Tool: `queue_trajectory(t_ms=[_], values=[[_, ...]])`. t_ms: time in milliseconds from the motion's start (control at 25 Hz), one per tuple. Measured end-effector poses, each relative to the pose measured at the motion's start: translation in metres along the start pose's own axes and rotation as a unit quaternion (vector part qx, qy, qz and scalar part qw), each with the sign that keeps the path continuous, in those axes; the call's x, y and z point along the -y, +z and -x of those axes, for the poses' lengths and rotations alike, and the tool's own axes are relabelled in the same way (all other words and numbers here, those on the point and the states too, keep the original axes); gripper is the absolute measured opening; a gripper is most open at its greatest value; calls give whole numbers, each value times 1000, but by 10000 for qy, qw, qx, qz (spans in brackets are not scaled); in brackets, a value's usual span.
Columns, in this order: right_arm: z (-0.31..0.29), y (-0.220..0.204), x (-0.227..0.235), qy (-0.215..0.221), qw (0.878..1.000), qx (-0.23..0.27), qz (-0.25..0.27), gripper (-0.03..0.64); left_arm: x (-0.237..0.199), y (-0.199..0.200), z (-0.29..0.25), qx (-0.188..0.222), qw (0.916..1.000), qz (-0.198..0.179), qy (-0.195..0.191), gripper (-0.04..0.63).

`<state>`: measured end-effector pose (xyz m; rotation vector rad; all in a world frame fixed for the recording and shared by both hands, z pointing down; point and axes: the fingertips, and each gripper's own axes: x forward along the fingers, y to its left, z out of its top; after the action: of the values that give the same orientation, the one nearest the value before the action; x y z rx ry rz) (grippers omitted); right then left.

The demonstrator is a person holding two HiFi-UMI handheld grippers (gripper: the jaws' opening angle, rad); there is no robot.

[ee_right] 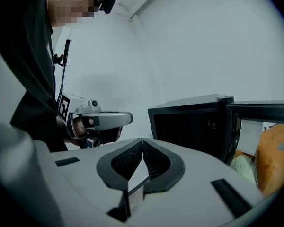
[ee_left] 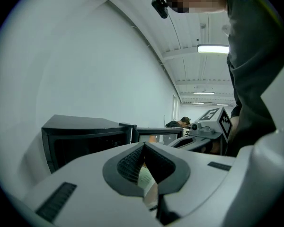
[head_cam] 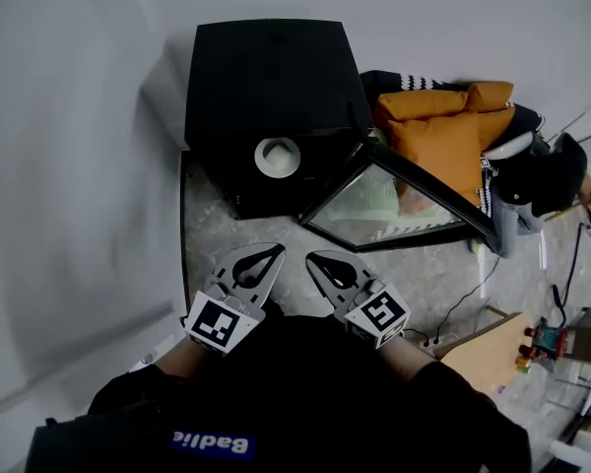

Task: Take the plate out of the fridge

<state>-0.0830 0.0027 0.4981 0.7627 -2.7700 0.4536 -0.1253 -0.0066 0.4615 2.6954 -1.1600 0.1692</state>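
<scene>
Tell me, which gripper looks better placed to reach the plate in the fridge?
Probably the left gripper: it lines up with the plate; the right gripper sits nearer the open door.

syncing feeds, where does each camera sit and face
Head view: on the person's head, steeply down at fridge, open door, left gripper, right gripper, sleeves.
Left gripper view: on left gripper, along shut jaws toward fridge; right gripper, torso at right.
Right gripper view: on right gripper, along shut jaws toward fridge; left gripper at left.
All share the fridge.

1 fridge (head_cam: 266, 77), 1 plate (head_cam: 277, 156), 2 grippers: left gripper (head_cam: 272, 254), right gripper (head_cam: 315, 259); maybe 2 orange cushions (head_cam: 443, 126).
</scene>
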Motion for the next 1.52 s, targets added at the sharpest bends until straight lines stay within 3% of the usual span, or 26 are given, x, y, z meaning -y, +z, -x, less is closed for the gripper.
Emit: queue_trajectory(t_ms=[320, 400, 480, 760, 840, 1000, 1080, 1520], values=[[-14, 8, 2, -167, 9999, 2, 3, 12, -22, -11, -6, -240, 9995, -154, -144, 6], [-12, 9, 7, -177, 9998, 15, 22, 12, -25, -16, -12, -387, 9984, -385, -122, 6], [-11, 8, 10, -157, 9999, 29, 15, 12, -31, -24, -19, -537, 9971, -535, -63, 8], [5, 7, 35, -105, 9999, 104, -61, 12, -50, -53, -53, -1043, 9930, -494, 246, 8], [9, 4, 41, -73, 9999, 68, -89, 12, -59, -65, -63, -1139, 9927, -155, 359, 8], [22, -2, 53, -47, 9999, -24, -157, 12, -84, -94, -83, -1177, 9872, 895, 597, 8], [30, -7, 60, -57, 9998, -85, -185, 12, -98, -108, -92, -1203, 9830, 1171, 746, 8], [50, -37, 78, 57, 9983, -403, -417, 12, -154, -160, -123, -1422, 9657, 1578, 1491, 40]])
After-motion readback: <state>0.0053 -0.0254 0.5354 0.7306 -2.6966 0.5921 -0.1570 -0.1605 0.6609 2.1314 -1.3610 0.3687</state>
